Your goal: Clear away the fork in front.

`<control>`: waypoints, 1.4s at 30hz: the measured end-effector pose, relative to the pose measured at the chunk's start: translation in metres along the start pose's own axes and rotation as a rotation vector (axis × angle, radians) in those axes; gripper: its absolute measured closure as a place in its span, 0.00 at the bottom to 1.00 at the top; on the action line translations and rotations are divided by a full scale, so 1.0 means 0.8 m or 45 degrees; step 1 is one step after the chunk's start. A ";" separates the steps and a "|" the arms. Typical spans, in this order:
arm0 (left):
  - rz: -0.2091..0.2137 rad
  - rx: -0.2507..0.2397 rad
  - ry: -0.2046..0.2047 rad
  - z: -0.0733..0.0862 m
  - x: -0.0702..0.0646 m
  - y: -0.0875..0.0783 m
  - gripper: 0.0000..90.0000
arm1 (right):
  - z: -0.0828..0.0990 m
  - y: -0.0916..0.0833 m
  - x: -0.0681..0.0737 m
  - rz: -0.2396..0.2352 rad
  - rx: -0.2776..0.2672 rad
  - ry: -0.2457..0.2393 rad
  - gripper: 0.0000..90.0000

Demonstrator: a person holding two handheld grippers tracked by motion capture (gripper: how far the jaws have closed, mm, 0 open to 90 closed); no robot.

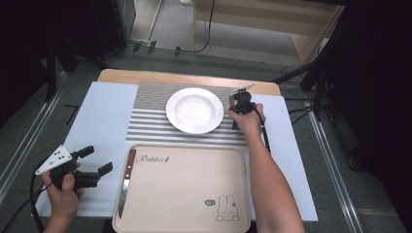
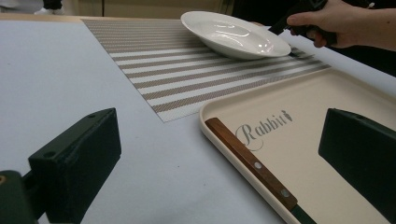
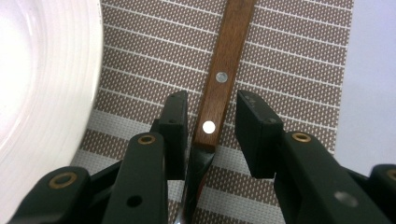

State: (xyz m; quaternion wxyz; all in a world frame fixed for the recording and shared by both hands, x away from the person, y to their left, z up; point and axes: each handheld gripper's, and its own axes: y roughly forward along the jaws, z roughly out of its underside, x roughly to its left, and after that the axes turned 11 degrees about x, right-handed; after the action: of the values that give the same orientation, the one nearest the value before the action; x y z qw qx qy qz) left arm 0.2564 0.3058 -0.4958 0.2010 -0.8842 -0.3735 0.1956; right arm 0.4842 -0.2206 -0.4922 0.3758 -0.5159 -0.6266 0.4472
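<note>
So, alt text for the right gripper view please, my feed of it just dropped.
The right gripper points down over a wooden-handled utensil lying on the striped placemat, its black jaws standing on either side of the handle's riveted end with a gap on the right side. A white plate curves along the left edge.

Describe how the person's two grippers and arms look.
Both are black hand-held tools. The left gripper has two blocky black jaws, a grey three-cornered plate with dark dots on top, and a black cable trailing from it. The right gripper shows brass-coloured pivot pins on its black links, with a black cable. Both forearms are bare, no sleeves.
</note>
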 end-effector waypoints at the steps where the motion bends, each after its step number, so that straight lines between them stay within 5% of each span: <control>1: 0.000 0.000 -0.001 0.000 0.000 0.000 0.00 | 0.000 0.001 0.001 0.003 -0.006 0.005 0.71; 15: 0.000 0.003 0.004 0.000 0.001 0.001 0.00 | -0.001 0.003 0.001 0.013 -0.011 0.105 0.84; 23: 0.003 -0.007 -0.004 0.000 0.002 0.000 0.00 | 0.000 0.002 0.000 0.014 -0.018 0.096 0.85; 29: -0.006 0.000 0.004 0.000 0.000 0.001 0.00 | 0.004 0.001 -0.004 -0.039 -0.034 0.111 0.85; 42: -0.007 -0.004 0.008 -0.001 0.000 0.001 0.00 | 0.021 -0.029 -0.006 -0.115 -0.197 0.086 0.85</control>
State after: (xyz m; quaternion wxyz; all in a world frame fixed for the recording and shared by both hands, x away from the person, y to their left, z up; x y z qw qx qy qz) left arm 0.2574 0.3051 -0.4953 0.2013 -0.8841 -0.3757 0.1916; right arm 0.4619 -0.2297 -0.4757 0.3754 -0.5296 -0.6688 0.3624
